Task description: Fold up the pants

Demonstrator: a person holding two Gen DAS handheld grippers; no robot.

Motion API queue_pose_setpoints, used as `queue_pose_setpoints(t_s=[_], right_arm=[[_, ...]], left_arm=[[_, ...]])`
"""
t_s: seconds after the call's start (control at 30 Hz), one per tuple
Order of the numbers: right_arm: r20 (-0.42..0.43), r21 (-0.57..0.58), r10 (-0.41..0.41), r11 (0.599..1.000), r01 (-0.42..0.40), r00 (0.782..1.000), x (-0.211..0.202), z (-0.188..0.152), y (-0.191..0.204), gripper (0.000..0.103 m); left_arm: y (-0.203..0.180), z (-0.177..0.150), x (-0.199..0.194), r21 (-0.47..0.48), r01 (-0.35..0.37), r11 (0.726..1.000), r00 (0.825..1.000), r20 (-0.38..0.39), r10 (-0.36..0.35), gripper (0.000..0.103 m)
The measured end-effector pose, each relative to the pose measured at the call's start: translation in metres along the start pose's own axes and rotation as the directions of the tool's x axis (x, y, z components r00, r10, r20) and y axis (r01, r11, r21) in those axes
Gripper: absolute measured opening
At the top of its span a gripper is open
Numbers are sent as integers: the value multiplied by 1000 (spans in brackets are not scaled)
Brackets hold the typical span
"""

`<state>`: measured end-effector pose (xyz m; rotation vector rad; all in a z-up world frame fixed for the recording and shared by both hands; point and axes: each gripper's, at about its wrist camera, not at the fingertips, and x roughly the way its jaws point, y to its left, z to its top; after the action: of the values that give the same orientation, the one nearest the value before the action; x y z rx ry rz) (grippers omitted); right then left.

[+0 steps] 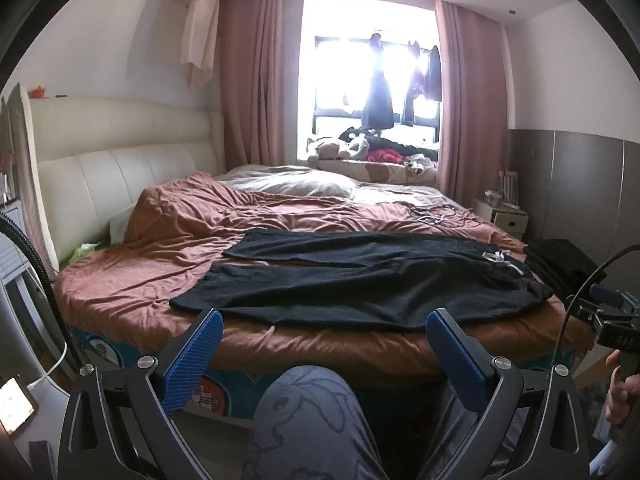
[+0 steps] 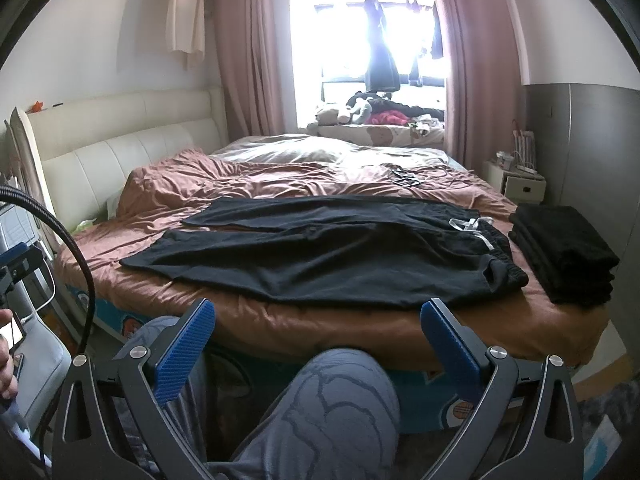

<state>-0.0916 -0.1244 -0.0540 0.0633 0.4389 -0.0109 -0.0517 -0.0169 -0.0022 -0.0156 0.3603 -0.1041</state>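
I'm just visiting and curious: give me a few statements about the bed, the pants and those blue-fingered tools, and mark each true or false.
1. The black pants lie spread flat on the bed. True.
2. The left hand-held gripper is clamped on a pant leg. False: it is open, short of the bed, holding nothing.
3. A stack of folded dark clothes sits beside the waistband. True.
4. The right hand-held gripper is open. True.
5. The pants' white drawstring lies at the end nearest the headboard. False: it is at the opposite end.

Black pants [image 2: 320,248], rust-brown bedspread [image 2: 168,284]
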Motion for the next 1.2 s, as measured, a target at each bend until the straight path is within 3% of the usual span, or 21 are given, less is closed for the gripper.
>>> queue_pose_setpoints(t_s=[0.63,1.2], right_arm=[[-13,-10,-9,1000,9,1000,0,0,2,103],[-55,10,-35,999,36,998,41,16,-11,103]], left_arm=[[2,-1,-1,-14,1,1000,1000,-1,-1,102],[13,7,51,-34,-6,999,999,-50,4,102]])
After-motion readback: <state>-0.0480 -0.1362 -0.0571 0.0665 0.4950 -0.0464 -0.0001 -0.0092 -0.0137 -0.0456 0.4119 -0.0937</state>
